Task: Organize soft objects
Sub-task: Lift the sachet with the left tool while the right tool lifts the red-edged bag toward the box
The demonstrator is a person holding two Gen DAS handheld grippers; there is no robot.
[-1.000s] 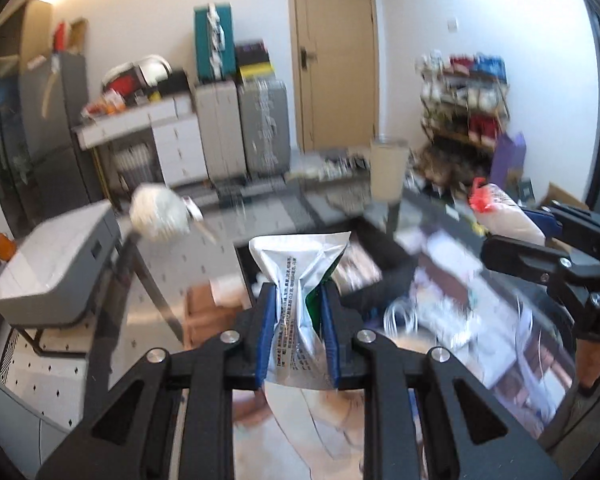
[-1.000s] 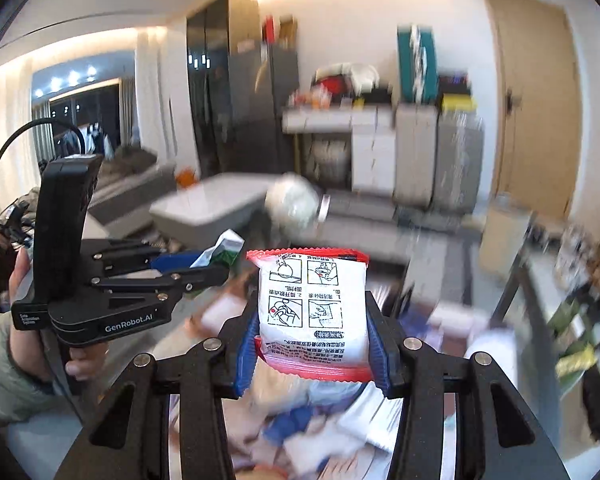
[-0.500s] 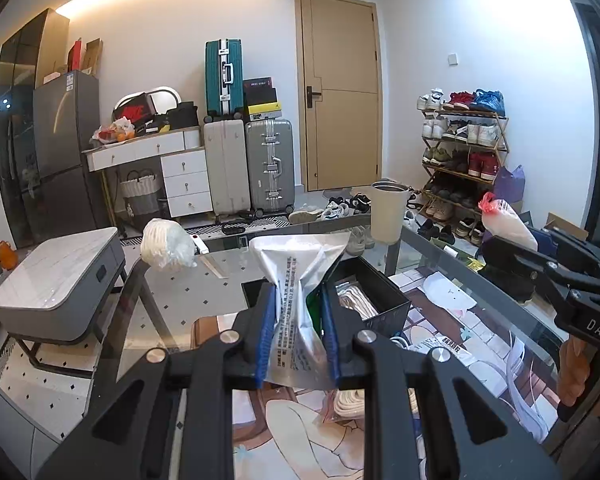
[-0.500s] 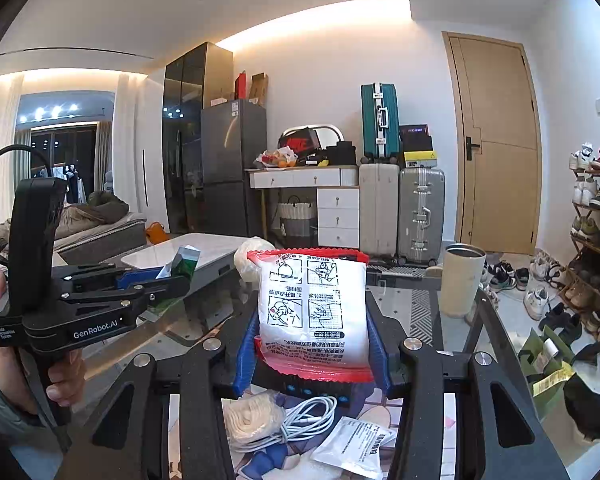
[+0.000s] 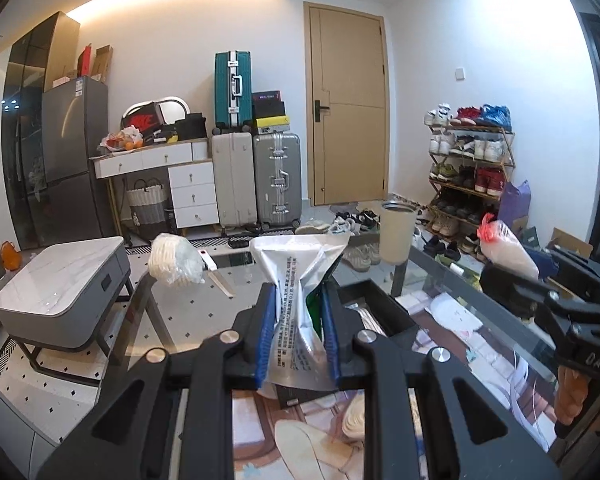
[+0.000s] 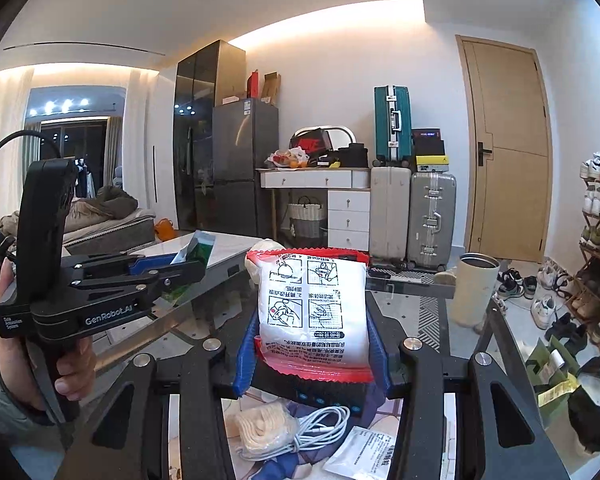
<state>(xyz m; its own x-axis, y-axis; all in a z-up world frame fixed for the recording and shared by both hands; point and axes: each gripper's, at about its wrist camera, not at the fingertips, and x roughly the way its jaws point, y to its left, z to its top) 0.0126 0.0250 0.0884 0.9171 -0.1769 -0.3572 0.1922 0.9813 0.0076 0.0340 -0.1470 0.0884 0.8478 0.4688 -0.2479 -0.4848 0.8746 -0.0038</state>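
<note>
My left gripper (image 5: 296,336) is shut on a silver-white foil pouch (image 5: 296,280) with green on one side, held upright above the glass table (image 5: 188,312). My right gripper (image 6: 312,344) is shut on a white soft packet with red edges (image 6: 312,300), also held upright above the table. The right gripper and its packet show at the right in the left wrist view (image 5: 508,252). The left gripper with its pouch shows at the left in the right wrist view (image 6: 188,256). A black box (image 5: 380,312) lies on the table behind the pouch.
On the table lie a bagged white bundle (image 5: 174,260), a beige cup (image 6: 474,290), a white cable (image 6: 320,428), a pale cloth pad (image 6: 260,430) and a small sachet (image 6: 364,456). A grey side table (image 5: 60,280) stands left. A shoe rack (image 5: 472,168) stands right.
Both grippers have risen and tilted up with their packets still held; the views have steadied and show more of the room and less of the tabletop.
</note>
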